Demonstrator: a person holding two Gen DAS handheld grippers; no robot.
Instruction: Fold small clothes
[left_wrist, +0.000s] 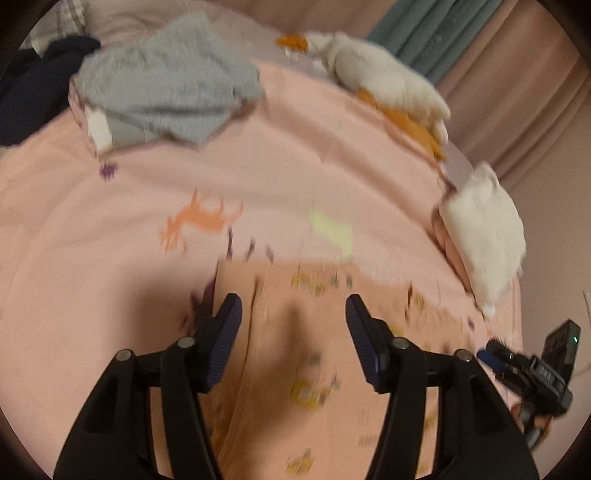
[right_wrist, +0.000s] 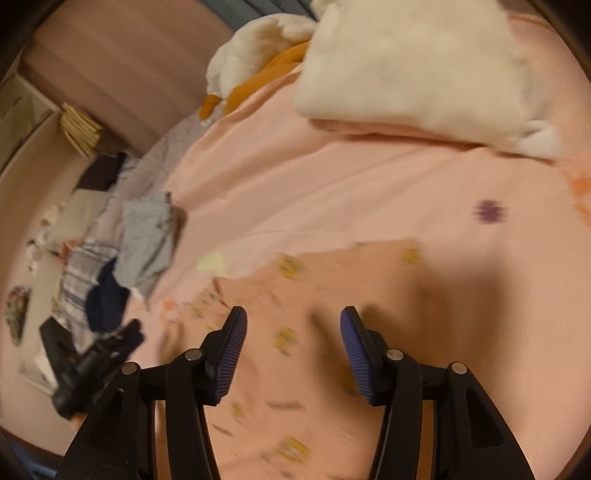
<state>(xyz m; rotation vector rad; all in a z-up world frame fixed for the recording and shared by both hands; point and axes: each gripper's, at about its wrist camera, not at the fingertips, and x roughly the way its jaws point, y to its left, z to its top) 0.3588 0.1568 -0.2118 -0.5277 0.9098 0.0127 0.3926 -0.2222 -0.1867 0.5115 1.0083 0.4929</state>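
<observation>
A small pink garment with yellow prints (left_wrist: 306, 369) lies flat on the pink bedsheet (left_wrist: 258, 155), just under my left gripper (left_wrist: 293, 306), which is open and empty above it. In the right wrist view the same garment (right_wrist: 317, 295) lies under my right gripper (right_wrist: 293, 317), also open and empty. The right gripper shows at the right edge of the left wrist view (left_wrist: 517, 365); the left gripper shows at the lower left of the right wrist view (right_wrist: 99, 354). Both views are motion-blurred.
A folded white garment (left_wrist: 484, 229) lies near the bed's right edge, also in the right wrist view (right_wrist: 417, 70). A grey garment (left_wrist: 166, 81) and dark clothes (left_wrist: 29, 92) are heaped at the far left. A white and orange plush toy (left_wrist: 384, 81) lies at the back.
</observation>
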